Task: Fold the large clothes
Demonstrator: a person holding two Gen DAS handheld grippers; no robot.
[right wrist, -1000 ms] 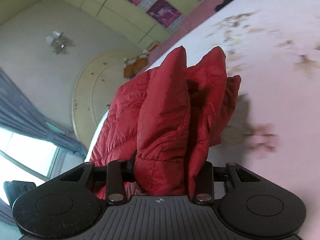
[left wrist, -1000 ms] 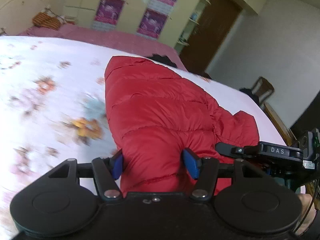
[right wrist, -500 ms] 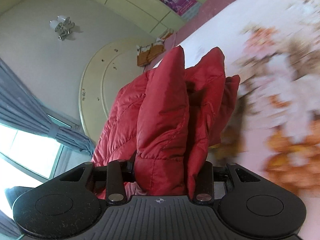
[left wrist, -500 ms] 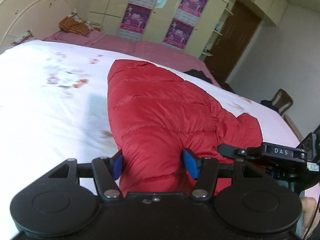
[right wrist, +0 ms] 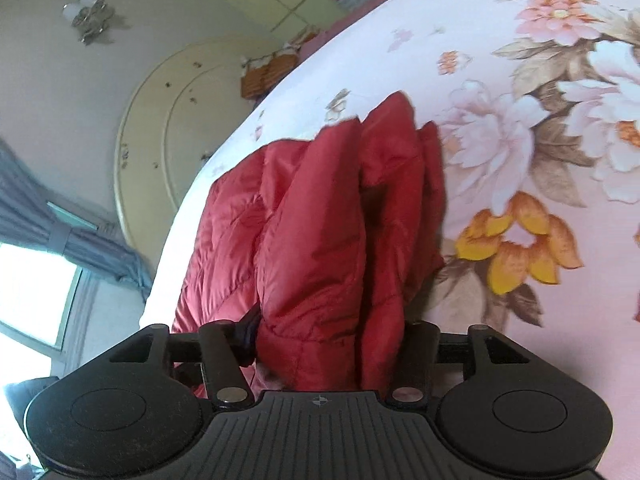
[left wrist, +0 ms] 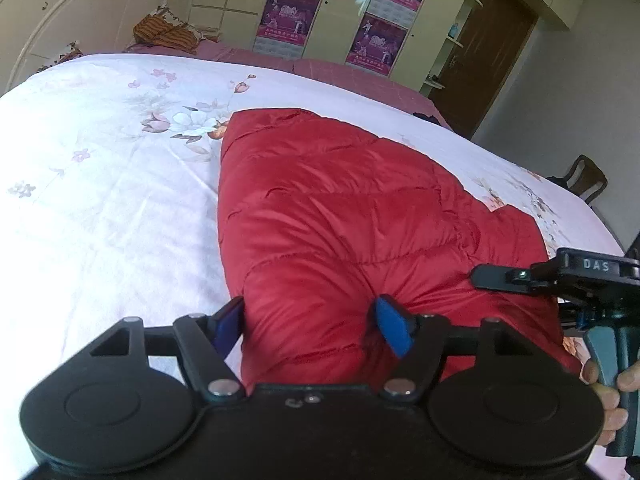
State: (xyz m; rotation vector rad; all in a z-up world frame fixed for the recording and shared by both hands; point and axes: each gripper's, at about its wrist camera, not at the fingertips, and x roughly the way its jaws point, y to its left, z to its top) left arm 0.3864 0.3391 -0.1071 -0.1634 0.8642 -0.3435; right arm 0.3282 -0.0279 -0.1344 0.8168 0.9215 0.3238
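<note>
A red puffer jacket [left wrist: 340,216] lies in folded layers on the white floral bed sheet [left wrist: 100,200]. My left gripper [left wrist: 310,324] has its blue pads [left wrist: 394,330] on either side of the jacket's near edge, and its jaws are opening with the fabric still filling the gap. In the right wrist view the jacket [right wrist: 320,240] shows as thick stacked folds. My right gripper [right wrist: 328,336] straddles them, its jaws opening too and the padding still bulging against both fingers. A hand [left wrist: 608,384] holding the right gripper shows at the left view's right edge.
A cream curved headboard [left wrist: 80,20] and orange pillows [left wrist: 164,34] are at the bed's far end. Wardrobes with purple posters [left wrist: 288,12], a brown door [left wrist: 480,52] and a wooden chair [left wrist: 586,178] stand beyond the bed. A curtained window [right wrist: 32,288] is at the left.
Both grippers carried the jacket across the bed and lowered it onto the sheet. The fingers of both now stand slightly wider apart around the fabric.
</note>
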